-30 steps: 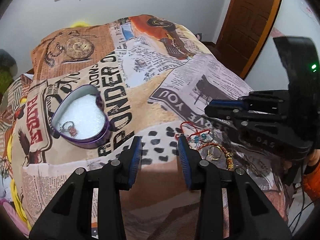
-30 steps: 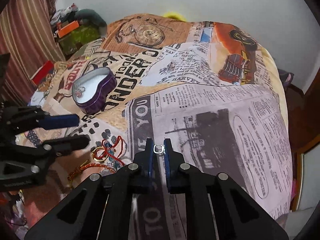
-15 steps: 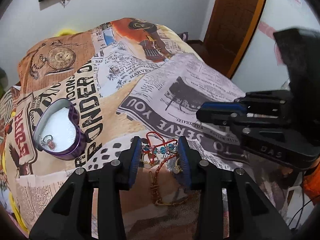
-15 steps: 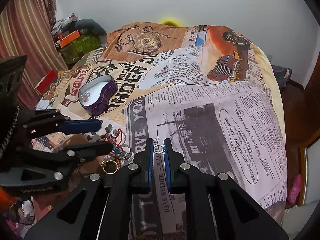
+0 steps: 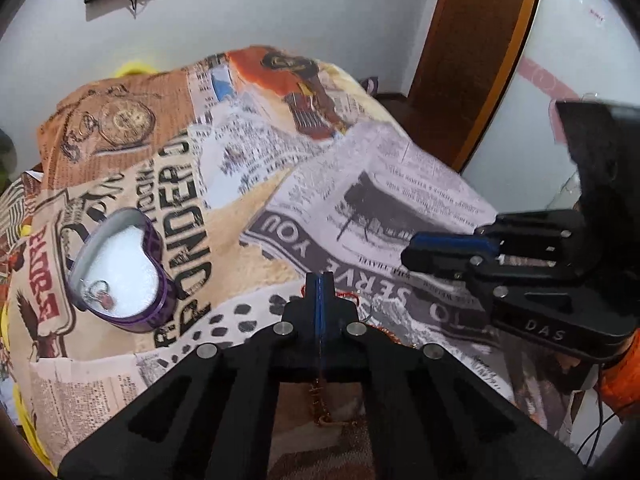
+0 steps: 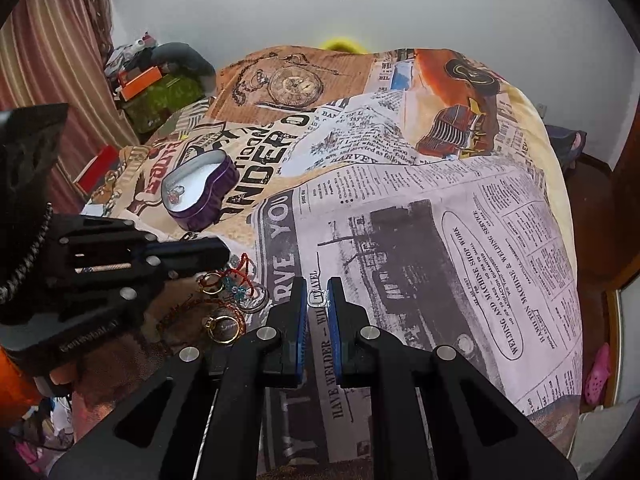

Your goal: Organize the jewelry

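A purple heart-shaped tin (image 5: 120, 264) with a white lining lies open on the printed bedspread; a small ring with a red charm (image 5: 100, 294) lies in it. The tin also shows in the right wrist view (image 6: 200, 190). A pile of jewelry (image 6: 228, 300) lies on the bed: red cord bracelet, blue beads, gold rings, a chain. My left gripper (image 5: 319, 280) is shut over this pile, and a gold chain (image 5: 320, 404) hangs below its jaws. My right gripper (image 6: 318, 300) is shut on a small silver ring (image 6: 318, 299), held above the bedspread right of the pile.
The bedspread (image 6: 440, 208) with newspaper print covers the whole bed. A wooden door (image 5: 472, 52) stands at the right. Clutter and a striped curtain (image 6: 48, 60) lie beyond the bed's left side. A pink shoe (image 6: 598, 368) lies on the floor at the right.
My left gripper moved right from beside the tin to the jewelry pile and shut on it. My right gripper kept its hold on the silver ring and lifted slightly.
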`<state>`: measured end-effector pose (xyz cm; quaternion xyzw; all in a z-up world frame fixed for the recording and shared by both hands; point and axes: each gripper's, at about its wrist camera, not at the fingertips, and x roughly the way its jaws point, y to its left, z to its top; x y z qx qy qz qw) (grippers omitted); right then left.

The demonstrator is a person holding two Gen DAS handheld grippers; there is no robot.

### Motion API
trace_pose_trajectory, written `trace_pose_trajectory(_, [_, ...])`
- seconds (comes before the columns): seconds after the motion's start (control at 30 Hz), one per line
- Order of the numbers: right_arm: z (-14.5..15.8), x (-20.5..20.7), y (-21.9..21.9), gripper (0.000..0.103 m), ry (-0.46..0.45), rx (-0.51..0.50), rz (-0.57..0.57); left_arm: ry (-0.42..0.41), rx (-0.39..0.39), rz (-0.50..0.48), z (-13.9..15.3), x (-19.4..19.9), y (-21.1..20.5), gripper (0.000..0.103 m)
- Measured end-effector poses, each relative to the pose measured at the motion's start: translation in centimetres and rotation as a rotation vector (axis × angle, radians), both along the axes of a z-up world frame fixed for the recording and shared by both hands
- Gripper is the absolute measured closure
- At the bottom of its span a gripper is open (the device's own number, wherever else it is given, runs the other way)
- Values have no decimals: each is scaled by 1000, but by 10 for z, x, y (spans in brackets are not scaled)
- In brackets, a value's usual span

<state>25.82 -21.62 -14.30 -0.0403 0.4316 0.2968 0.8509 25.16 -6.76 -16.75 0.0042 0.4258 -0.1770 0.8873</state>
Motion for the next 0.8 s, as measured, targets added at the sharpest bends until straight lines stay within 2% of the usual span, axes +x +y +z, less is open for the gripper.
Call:
trace_pose_trajectory(0.17, [9, -4, 1, 94, -20, 3, 0, -42, -9, 11, 21, -7, 10, 103])
trace_pose_trajectory(0.27, [12, -6, 1, 94, -21, 12, 1, -14, 13, 3, 22, -5, 10, 101])
trace_pose_trajectory(0.4, [10, -6, 2, 94, -5, 17, 3, 12, 66, -4, 11, -2, 6, 81])
trace_pose_trajectory(0.43, [8, -6, 2, 94, -1, 15, 5, 21, 70, -10, 7, -1, 5, 79])
trace_pose_trajectory(0.63, [3, -4, 0, 94, 18, 12, 5, 69, 115, -31, -17, 7, -5, 79])
trace_pose_trajectory(0.77, [2, -3, -2, 94, 17, 14, 5, 75, 105, -45, -23, 13, -8, 80])
trace_pose_trajectory(0.8, [2, -3, -3, 94, 17, 14, 5, 79, 100, -51, -24, 15, -10, 83])
